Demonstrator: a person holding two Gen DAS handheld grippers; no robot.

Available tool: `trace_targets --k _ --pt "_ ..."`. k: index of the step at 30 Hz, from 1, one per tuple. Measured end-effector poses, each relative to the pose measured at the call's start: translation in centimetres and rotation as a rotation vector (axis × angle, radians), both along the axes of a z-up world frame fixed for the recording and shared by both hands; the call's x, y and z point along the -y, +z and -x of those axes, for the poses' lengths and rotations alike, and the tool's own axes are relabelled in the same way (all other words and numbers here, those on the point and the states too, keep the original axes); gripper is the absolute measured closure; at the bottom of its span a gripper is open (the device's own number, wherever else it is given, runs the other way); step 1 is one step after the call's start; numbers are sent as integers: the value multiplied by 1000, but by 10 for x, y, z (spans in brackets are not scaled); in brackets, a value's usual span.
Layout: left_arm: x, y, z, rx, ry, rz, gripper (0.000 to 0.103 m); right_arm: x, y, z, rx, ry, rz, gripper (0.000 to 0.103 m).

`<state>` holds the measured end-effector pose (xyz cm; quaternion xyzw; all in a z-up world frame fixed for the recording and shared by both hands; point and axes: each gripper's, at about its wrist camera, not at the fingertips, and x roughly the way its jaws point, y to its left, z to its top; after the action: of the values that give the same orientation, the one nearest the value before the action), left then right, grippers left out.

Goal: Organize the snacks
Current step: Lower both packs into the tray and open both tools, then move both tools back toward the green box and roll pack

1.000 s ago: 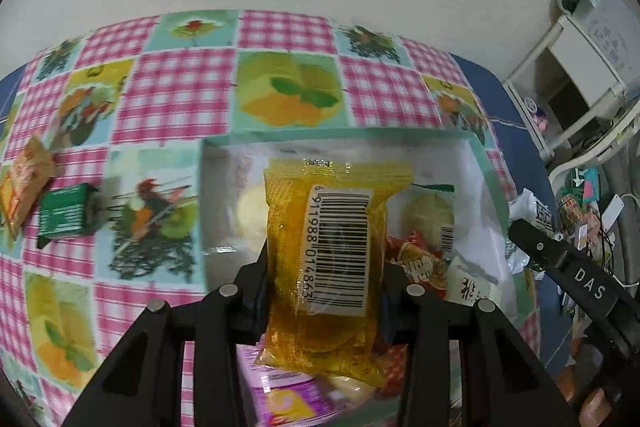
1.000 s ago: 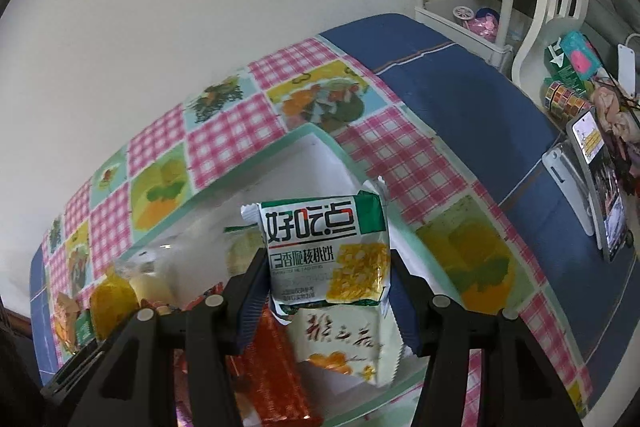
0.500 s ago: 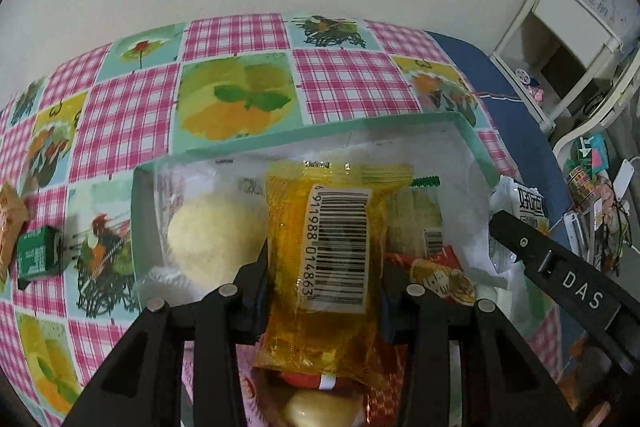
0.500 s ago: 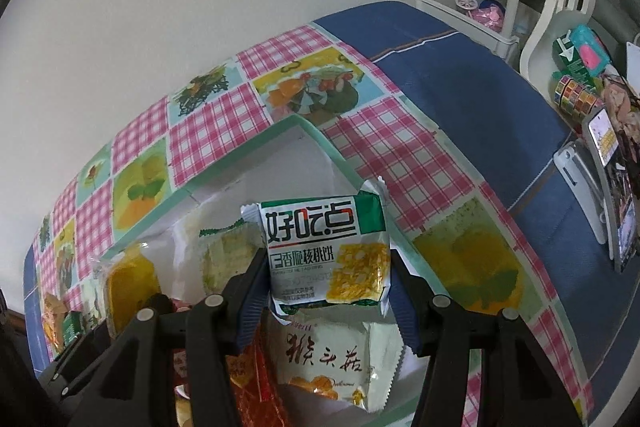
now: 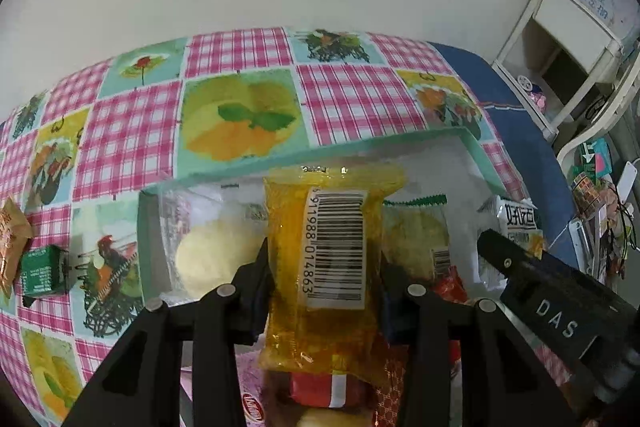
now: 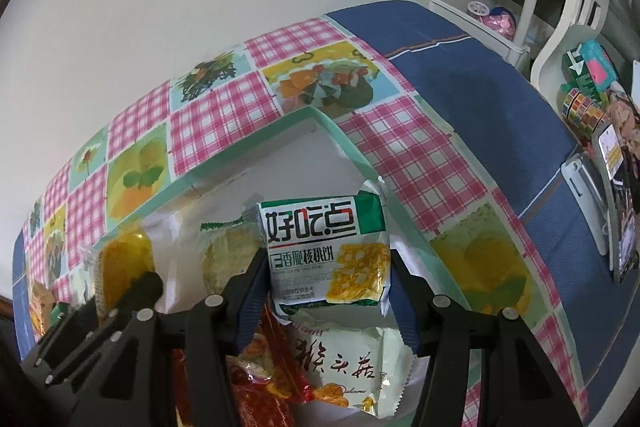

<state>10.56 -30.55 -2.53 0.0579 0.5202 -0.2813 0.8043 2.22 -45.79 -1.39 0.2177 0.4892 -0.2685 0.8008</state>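
- Your left gripper [image 5: 324, 267] tilts steeply down over the box [image 5: 476, 151], its jaws pinching a yellow packet [image 5: 334, 227] upright above the snacks inside.
- Your right gripper [image 6: 326, 273] angles down likewise at the box's right end, clamping a green-and-white packet [image 6: 326, 251] above a white bag [image 6: 344, 371].

A box [image 5: 476, 147] of snack packets [image 5: 212, 259] sits on the tablecloth [image 5: 240, 83], two loose packets [image 5: 38, 269] well left of it.

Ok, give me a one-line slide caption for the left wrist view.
Left gripper holds a yellow barcoded snack packet above the teal box of snacks.
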Motion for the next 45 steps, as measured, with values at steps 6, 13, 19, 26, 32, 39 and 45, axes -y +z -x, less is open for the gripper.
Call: trace_targets --k 6,13,19,26,32,39,45 --pt "-1 -2 -1 -7 -2 5 59 -3 -3 -2 -12 14 9 44" --pt "2 -5 -2 -33 -11 13 41 1 -21 -2 -54 -7 -19 43" --pt "-2 3 -3 -26 6 1 31 0 -19 -1 -66 -7 -12 42" --pt "-12 26 2 -1 17 -10 25 -6 10 6 -45 -4 28 38" --pt "-24 41 12 30 9 -33 23 -21 29 18 -28 5 35 38" --pt "-50 39 24 46 23 -100 23 -39 36 30 14 12 -15 38" --pt "-77 32 31 8 91 -110 22 -61 38 36 4 46 -10 38"
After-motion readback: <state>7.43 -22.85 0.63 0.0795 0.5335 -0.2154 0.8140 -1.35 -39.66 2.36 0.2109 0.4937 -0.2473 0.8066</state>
